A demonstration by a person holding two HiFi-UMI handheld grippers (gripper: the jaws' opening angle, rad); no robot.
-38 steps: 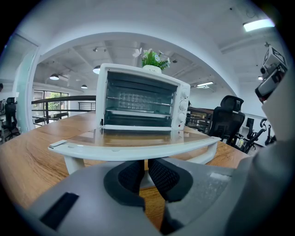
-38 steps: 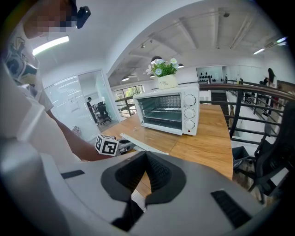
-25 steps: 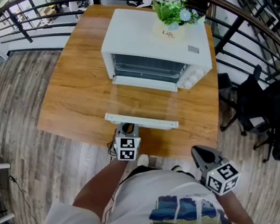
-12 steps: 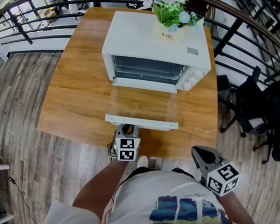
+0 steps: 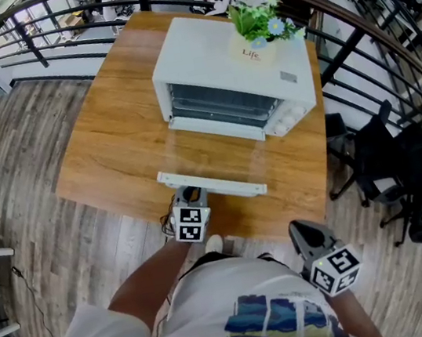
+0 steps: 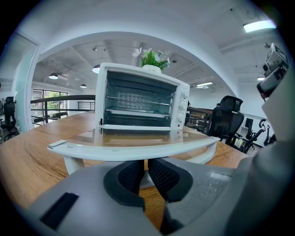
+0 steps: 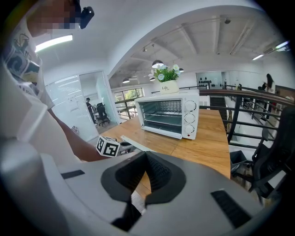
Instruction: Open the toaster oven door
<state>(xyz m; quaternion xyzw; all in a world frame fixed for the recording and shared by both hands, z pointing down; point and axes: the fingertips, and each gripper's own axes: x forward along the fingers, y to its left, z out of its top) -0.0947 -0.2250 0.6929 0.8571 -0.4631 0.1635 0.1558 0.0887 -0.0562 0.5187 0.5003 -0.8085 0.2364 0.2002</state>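
The white toaster oven [image 5: 232, 73] stands at the far side of the wooden table [image 5: 111, 140]. Its glass door [image 5: 217, 155] lies folded down flat, and the white handle bar [image 5: 212, 183] points toward me. My left gripper [image 5: 191, 200] sits at the table's near edge, just under that handle. In the left gripper view the handle [image 6: 133, 148] crosses right above my pads [image 6: 161, 177], which stand almost together with nothing held. The oven's racks [image 6: 138, 99] show inside. My right gripper [image 5: 305, 234] hangs shut beside my body, off the table.
A pot of flowers [image 5: 260, 29] stands on top of the oven. A dark railing [image 5: 349, 39] curves round the table's far and right sides. Black office chairs [image 5: 387, 152] stand on the wooden floor to the right.
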